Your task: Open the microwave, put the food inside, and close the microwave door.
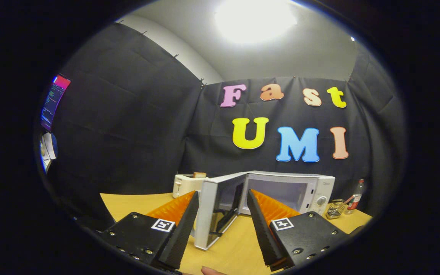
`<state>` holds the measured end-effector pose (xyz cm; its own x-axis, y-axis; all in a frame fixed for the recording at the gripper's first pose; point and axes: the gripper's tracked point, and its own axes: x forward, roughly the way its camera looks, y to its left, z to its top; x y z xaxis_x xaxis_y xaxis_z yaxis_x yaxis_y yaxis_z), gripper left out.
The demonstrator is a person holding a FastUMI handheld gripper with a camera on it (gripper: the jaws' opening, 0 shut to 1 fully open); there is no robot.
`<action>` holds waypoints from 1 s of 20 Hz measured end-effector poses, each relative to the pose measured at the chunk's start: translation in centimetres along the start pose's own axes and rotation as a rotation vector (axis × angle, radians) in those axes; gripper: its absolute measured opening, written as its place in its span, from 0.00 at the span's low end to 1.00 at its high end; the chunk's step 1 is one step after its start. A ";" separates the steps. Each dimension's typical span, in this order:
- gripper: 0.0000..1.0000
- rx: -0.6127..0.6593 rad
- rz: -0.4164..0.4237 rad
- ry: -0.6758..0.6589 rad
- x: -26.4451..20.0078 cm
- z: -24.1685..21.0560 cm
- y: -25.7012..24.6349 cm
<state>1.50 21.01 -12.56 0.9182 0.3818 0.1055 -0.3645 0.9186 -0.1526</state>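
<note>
Claw (220, 225): its 2 fingers stand wide apart and hold nothing, with the microwave door between and just beyond them. That suits a release after swinging the door out, though this is judgement only.

Yellow wooden table (136, 204): carries all items.

White box-shaped microwave (311, 187): stands at the table's far side against the black cloth wall, cavity exposed. No food is visible inside; the interior is partly hidden.

White-framed microwave door (214, 214): swung open toward the claw, edge-on. It stands directly in the approach path to the cavity.

White toaster (183, 184): left of the microwave, with a bread slice on top, possibly the food.

Small wire basket (335, 209) and clear red-labelled bottle (356, 198): right of the microwave, clear of the path.
</note>
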 end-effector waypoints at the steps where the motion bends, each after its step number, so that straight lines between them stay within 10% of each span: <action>1: 0.77 0.012 -0.008 0.023 -0.4 -0.9 -1.8; 12: 0.77 0.238 -0.253 0.217 -2.6 -10.3 -21.8; 20: 0.78 0.602 -0.181 0.383 -0.6 -17.1 -24.2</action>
<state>12.40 -3.21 -25.75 0.9217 0.2581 -0.2896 -0.1233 0.9027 0.4123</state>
